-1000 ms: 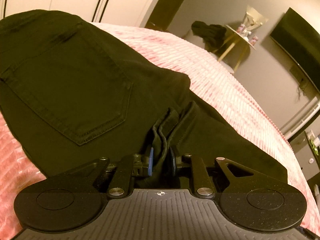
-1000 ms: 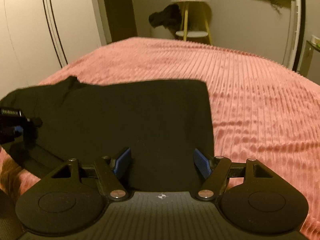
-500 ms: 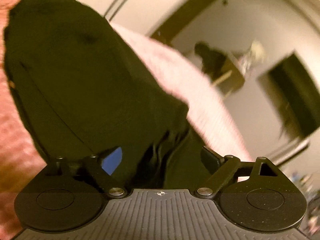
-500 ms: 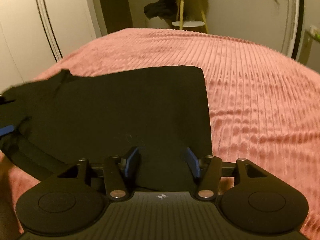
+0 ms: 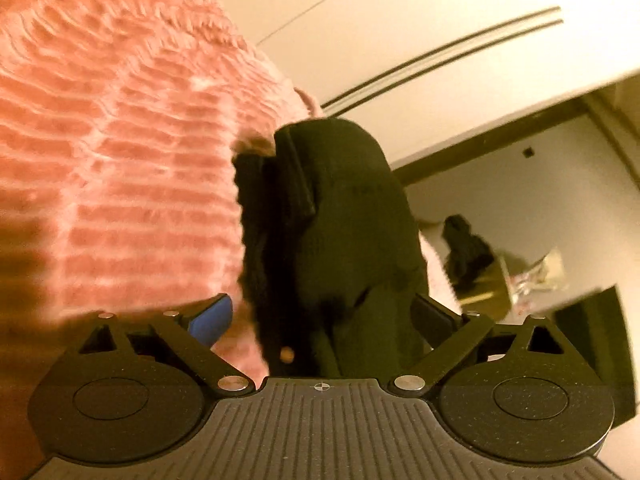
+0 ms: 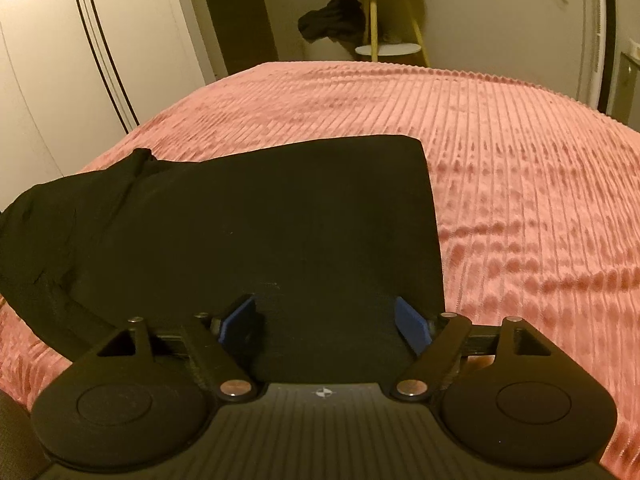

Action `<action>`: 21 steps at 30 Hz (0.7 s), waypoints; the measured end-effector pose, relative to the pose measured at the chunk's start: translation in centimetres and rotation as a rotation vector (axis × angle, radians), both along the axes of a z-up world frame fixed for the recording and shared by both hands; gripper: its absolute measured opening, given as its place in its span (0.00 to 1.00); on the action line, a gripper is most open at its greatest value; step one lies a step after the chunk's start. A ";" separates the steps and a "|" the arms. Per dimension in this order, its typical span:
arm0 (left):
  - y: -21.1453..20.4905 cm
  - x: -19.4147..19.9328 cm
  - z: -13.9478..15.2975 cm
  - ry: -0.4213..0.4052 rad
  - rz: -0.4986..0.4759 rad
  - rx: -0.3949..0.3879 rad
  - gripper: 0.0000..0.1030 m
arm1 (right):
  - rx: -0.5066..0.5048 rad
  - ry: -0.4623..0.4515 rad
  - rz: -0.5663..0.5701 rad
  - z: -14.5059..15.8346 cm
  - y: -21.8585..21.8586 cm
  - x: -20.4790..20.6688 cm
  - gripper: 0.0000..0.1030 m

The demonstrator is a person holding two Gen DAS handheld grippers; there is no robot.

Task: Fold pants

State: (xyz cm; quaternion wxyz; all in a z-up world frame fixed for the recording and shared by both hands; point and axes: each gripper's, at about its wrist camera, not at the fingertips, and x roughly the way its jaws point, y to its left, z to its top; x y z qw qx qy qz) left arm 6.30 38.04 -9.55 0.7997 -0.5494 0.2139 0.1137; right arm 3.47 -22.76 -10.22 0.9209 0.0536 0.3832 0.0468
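Both grippers sit at the black pants (image 6: pixel 248 216) on the pink bedspread (image 6: pixel 520 168): left gripper (image 5: pixel 324 316) spread wide, right gripper (image 6: pixel 326 320) opening, neither gripping cloth.

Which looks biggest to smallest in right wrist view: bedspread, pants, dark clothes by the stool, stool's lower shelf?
1. Bedspread
2. Pants, though they sit much nearer the camera, so the gap is inflated
3. Dark clothes
4. Lower shelf, close to the clothes in apparent size, so that order is unsure

You have matt black cloth pants (image 6: pixel 256 216) lying on a ribbed, plush pink bedspread (image 6: pixel 520 168); gripper bodies are matt black plastic.
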 end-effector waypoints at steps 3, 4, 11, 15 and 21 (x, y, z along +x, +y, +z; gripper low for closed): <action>1.1 0.8 -0.8 -0.026 -0.017 -0.026 0.85 | -0.010 -0.001 0.002 -0.1 0.1 0.1 0.77; 1.4 1.2 -1.0 -0.025 -0.021 -0.037 0.85 | -0.013 -0.002 0.003 -0.1 0.2 0.2 0.77; 2.8 1.7 -2.7 -0.035 -0.047 -0.097 0.78 | -0.045 -0.007 0.018 -0.3 0.7 0.4 0.81; 2.8 2.3 -2.4 -0.017 -0.030 -0.078 0.57 | -0.056 -0.011 0.024 -0.4 0.8 0.4 0.82; 0.9 1.6 0.8 -0.071 -0.068 0.131 0.27 | -0.042 -0.015 0.022 -0.3 0.6 0.3 0.82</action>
